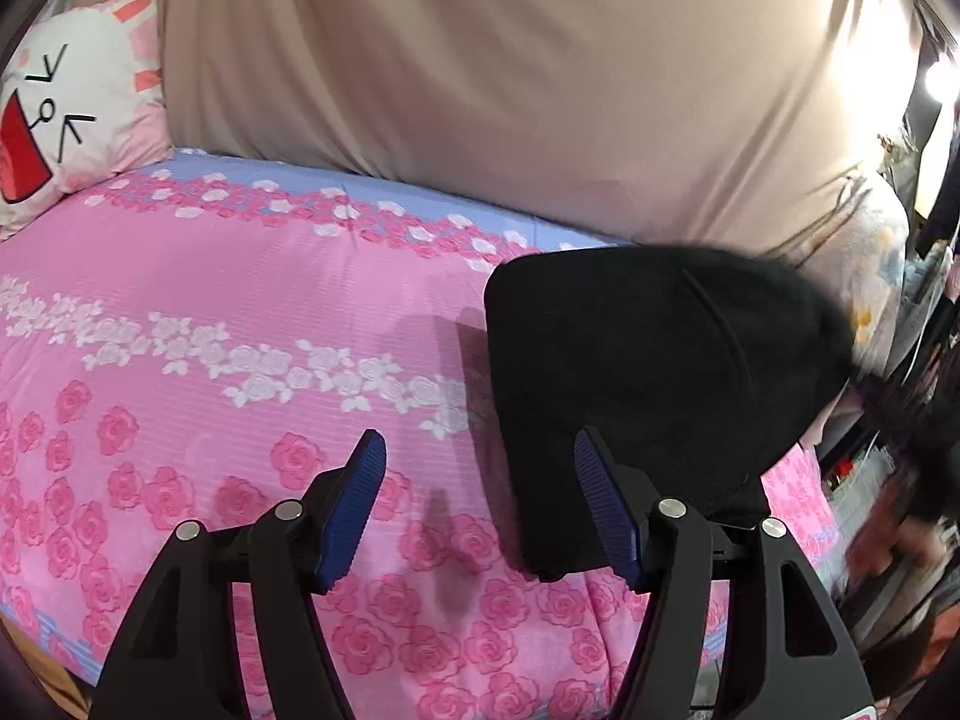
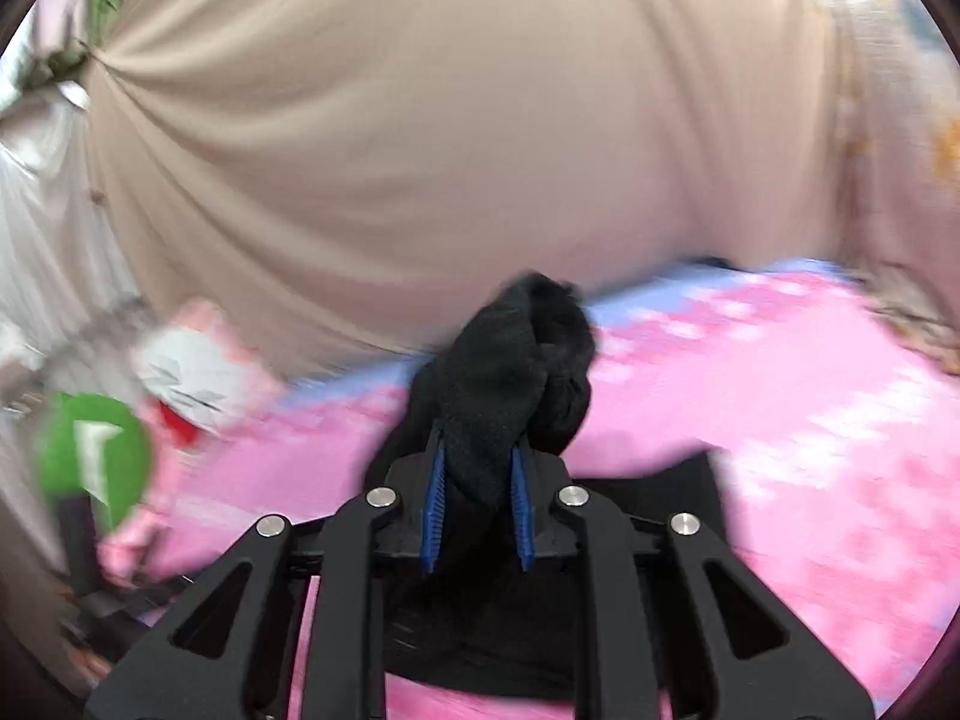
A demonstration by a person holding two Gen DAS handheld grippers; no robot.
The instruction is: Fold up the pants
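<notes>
Right gripper (image 2: 477,498) pinches a bunched wad of the black pants (image 2: 510,372) between its ribbed blue pads, holding that part above the bed (image 2: 810,420); motion blur smears the view. Left gripper (image 1: 480,498) is spread wide and holds nothing, poised just beside the near left edge of the pants (image 1: 648,384), which lie as a thick, rounded black slab toward the bed's right edge. Judging by that compact shape, at least one fold seems made, with another fold and flattening probably left. The pants look soft, matte and fleecy; the bedcover is a finely ribbed pink sheet printed with roses. A cartoon rabbit pillow (image 1: 78,108) sits at the far left corner, against a beige curtain (image 1: 510,60).
</notes>
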